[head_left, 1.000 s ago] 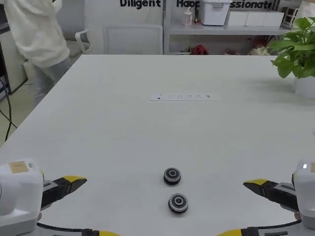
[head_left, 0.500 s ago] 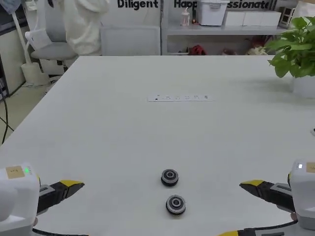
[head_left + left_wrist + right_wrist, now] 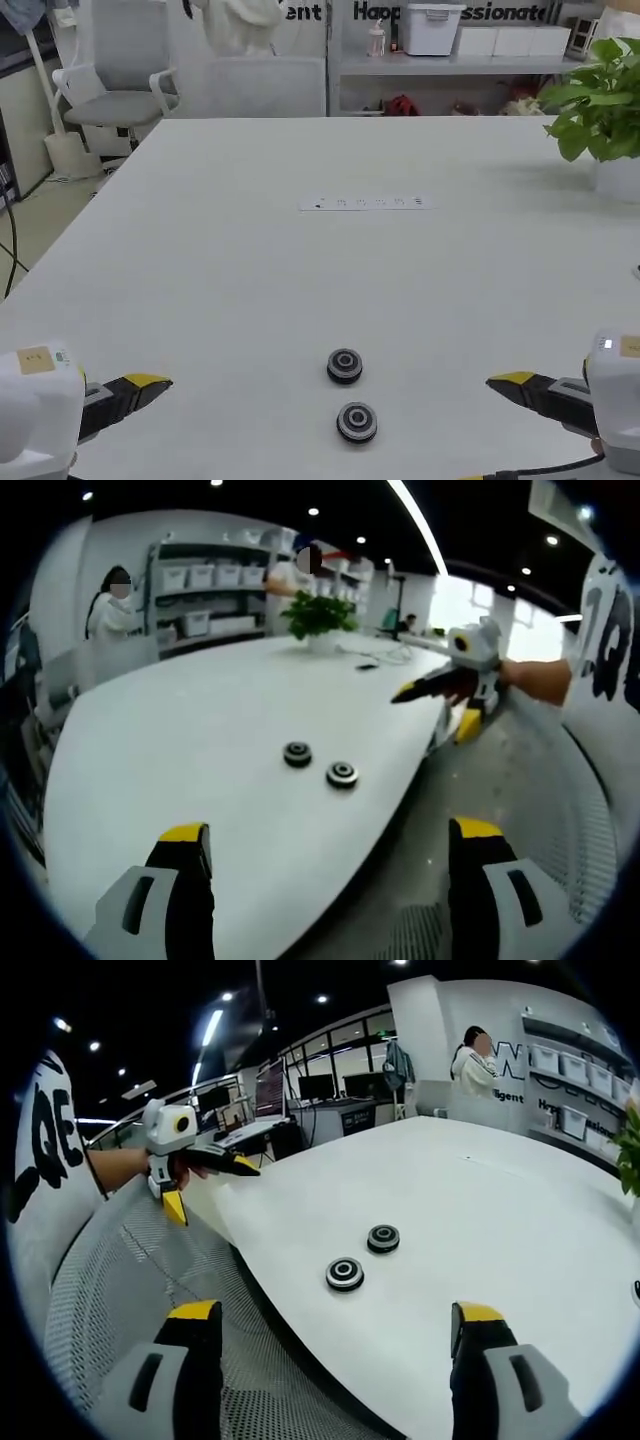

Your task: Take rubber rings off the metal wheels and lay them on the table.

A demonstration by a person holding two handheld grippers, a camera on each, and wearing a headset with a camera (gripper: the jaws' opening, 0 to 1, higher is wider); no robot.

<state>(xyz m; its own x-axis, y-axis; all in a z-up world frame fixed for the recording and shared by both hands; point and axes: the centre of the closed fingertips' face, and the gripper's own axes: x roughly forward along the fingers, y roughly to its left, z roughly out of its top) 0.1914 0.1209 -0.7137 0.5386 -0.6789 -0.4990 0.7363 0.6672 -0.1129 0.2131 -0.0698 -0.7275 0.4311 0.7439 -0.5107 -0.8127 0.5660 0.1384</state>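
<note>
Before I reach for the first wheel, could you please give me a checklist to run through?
1. Left gripper open, holding nothing: ok.
2. Right gripper open, holding nothing: ok.
3. Near wheel and far wheel lie flat, apart: ok.
4. Rings on both wheels: ok.
5. Bare table beside the wheels for laying rings: ok.
6. How tightly the rings sit: cannot tell.

White table [image 3: 200, 280], far wheel [image 3: 345, 366], near wheel [image 3: 357, 422], potted plant [image 3: 600, 95]
</note>
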